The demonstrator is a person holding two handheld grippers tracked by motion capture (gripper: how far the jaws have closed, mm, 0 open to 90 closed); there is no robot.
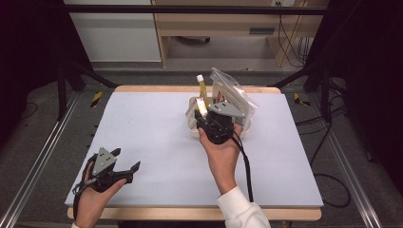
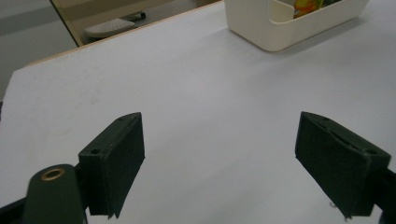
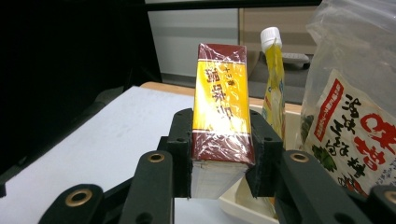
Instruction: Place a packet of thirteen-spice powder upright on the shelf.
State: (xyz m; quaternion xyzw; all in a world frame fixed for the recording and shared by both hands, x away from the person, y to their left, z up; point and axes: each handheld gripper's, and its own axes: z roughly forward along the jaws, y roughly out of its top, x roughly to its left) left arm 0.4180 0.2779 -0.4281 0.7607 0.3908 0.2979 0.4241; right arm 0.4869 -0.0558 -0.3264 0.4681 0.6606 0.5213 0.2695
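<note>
My right gripper [image 3: 219,154] is clamped on a red-and-yellow wrapped rectangular box [image 3: 220,105], both pads flat against its sides, box upright. I hold it over the cream plastic bin [image 1: 194,127] at the far middle of the white table [image 1: 157,137]. In the bin: a yellow squeeze pouch with white cap [image 3: 273,84], and a clear printed bag [image 3: 355,98] beside it. My left gripper [image 2: 219,163] hangs at the table's near left corner, jaws spread wide, bare tabletop between them.
</note>
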